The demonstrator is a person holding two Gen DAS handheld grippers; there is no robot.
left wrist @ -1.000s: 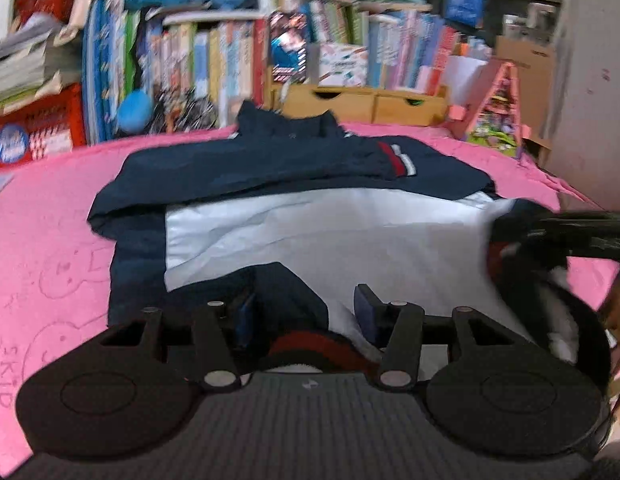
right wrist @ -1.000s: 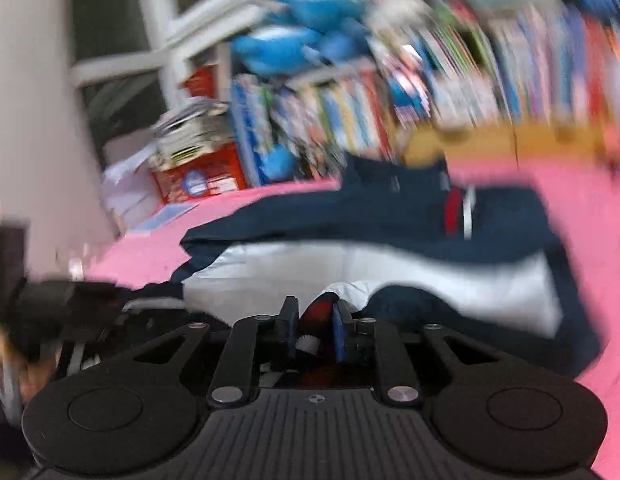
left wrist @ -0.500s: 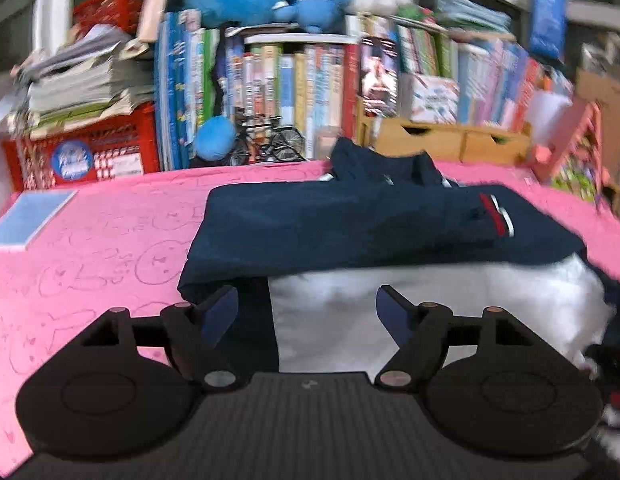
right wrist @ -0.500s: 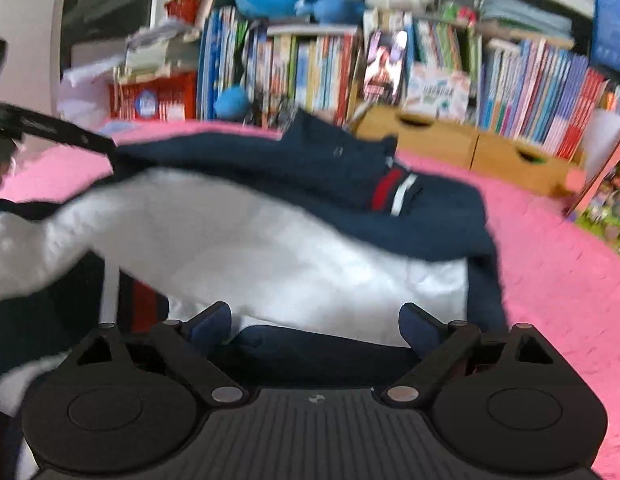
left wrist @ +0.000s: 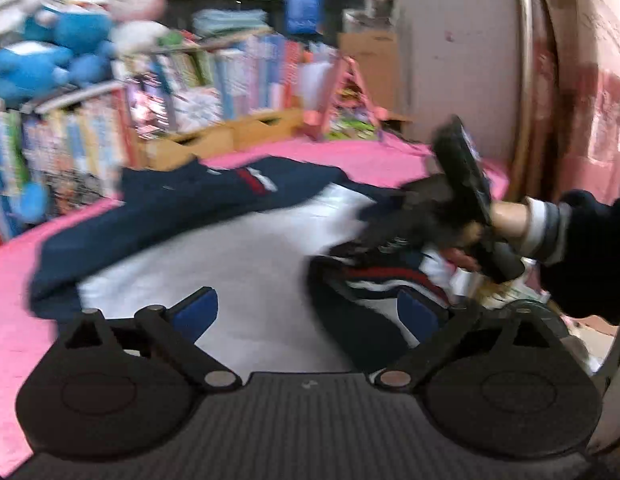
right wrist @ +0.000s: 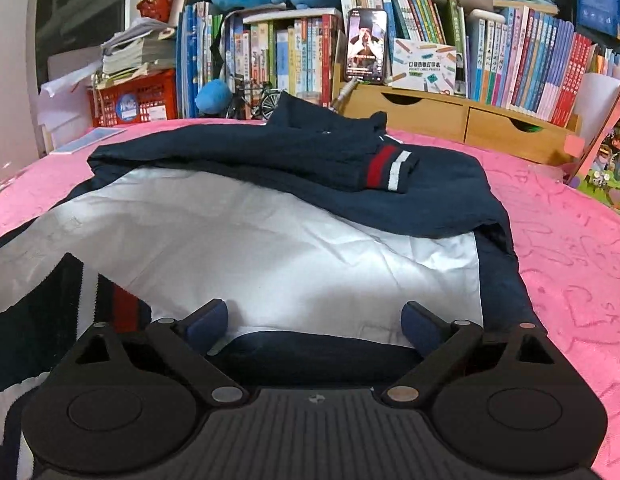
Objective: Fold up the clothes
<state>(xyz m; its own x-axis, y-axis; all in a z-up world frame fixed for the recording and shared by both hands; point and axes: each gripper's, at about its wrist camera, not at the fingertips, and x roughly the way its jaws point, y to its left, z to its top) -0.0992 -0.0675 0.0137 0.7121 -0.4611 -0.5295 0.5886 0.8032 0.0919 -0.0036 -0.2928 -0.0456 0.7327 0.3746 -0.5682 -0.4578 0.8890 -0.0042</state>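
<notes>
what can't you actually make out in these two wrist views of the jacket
- Left wrist view: motion blur smears the bookshelf and the right gripper, so its jaws are unreadable there.
- Right wrist view: the gripper body hides the jacket near hem, and the left edge cuts off its striped sleeve.
- The spines of the books are too small to read.

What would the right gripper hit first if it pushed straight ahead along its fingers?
Probably the jacket itself. The right gripper, its jaws opening with nothing pinched between them, points down at the white lining just past the navy hem. Depth is unclear, but the cloth lies well before the books.
</notes>
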